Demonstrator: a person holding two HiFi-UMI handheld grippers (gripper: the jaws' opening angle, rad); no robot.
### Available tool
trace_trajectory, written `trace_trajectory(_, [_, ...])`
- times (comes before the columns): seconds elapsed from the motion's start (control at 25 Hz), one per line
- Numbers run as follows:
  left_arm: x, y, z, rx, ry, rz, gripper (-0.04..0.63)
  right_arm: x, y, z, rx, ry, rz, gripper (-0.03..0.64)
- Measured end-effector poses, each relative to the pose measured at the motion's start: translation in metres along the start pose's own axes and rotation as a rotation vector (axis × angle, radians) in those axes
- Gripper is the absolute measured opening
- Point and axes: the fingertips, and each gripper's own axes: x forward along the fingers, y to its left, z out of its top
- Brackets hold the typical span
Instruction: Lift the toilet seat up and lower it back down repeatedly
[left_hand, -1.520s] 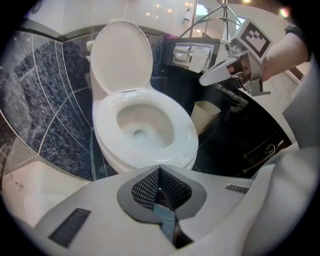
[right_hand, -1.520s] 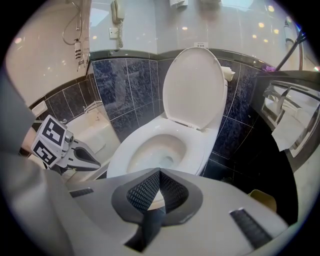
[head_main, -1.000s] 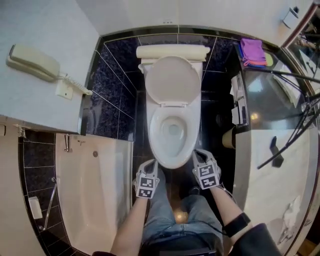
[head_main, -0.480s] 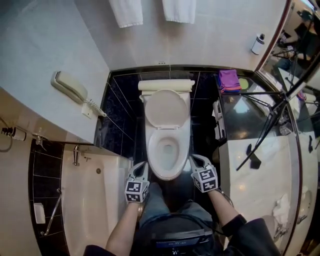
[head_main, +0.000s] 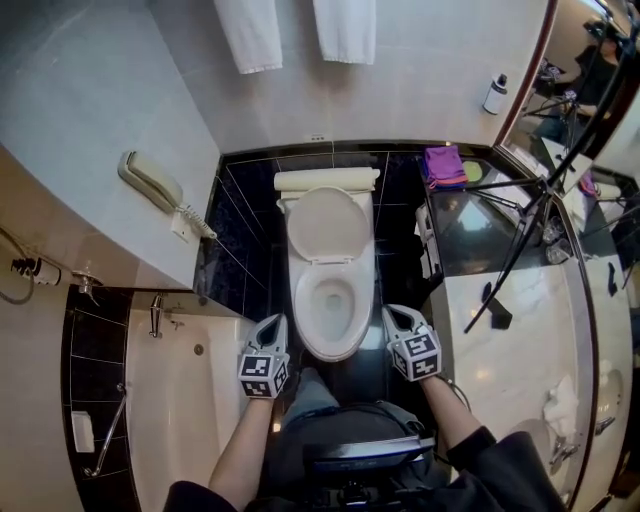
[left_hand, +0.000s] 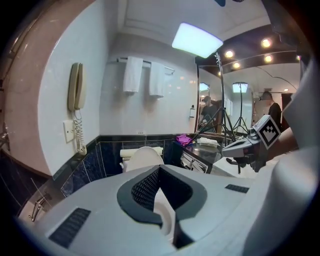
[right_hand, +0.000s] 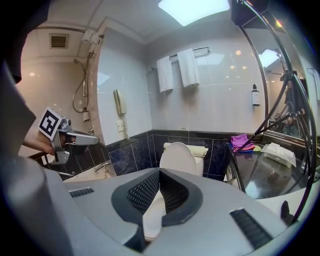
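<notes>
Head view, looking steeply down into a bathroom. The white oval plastic toilet seat (head_main: 328, 225) stands raised at the centre. It leans back against the cream cistern (head_main: 326, 180), and the white ceramic bowl (head_main: 333, 348) below it lies open. Whether a separate ring is raised with the solid panel cannot be told.

The left tongs (head_main: 273, 321) are held beside the bowl's front left edge and the right tongs (head_main: 392, 313) beside its front right edge. Each carries a cube with square markers. Neither touches the seat. In each gripper view the tips of the tongs meet with nothing between them, and the toilet is seen well beyond them.

A beige wall telephone (head_main: 150, 180) hangs on the pale wall at left, above a cream bathtub (head_main: 190, 400). Two white towels (head_main: 345, 25) hang on the wall behind the toilet. At right, a glossy black surface (head_main: 470, 215) carries a folded purple cloth (head_main: 441, 163). A black tripod (head_main: 530, 230) crosses above this surface.
</notes>
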Motion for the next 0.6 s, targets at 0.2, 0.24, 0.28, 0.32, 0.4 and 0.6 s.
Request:
trace_trajectory(0.2, [-0.005, -0.002, -0.001, 0.002, -0.011, -0.001, 0.000, -0.005, 0.006, -0.003, 0.006, -0.004, 0.002, 0.020])
trace_trajectory(0.24, [-0.007, -0.003, 0.000, 0.008, -0.017, -0.001, 0.000, -0.005, 0.008, -0.004, 0.005, -0.001, 0.003, 0.020])
trace_trajectory(0.28, [-0.008, -0.004, 0.000, 0.017, -0.023, -0.002, 0.000, -0.005, 0.010, -0.006, 0.005, 0.002, 0.004, 0.020])
trace_trajectory(0.32, [-0.011, -0.005, 0.001, 0.027, -0.028, -0.002, 0.000, -0.005, 0.012, -0.007, 0.004, 0.005, 0.006, 0.020])
trace_trajectory(0.4, [-0.015, -0.006, 0.000, 0.042, -0.037, -0.002, 0.000, -0.005, 0.017, -0.010, 0.000, 0.009, 0.012, 0.020])
trace_trajectory(0.6, [-0.019, -0.005, 0.004, 0.057, -0.055, 0.003, 0.000, -0.004, 0.024, -0.008, -0.014, 0.008, 0.016, 0.020])
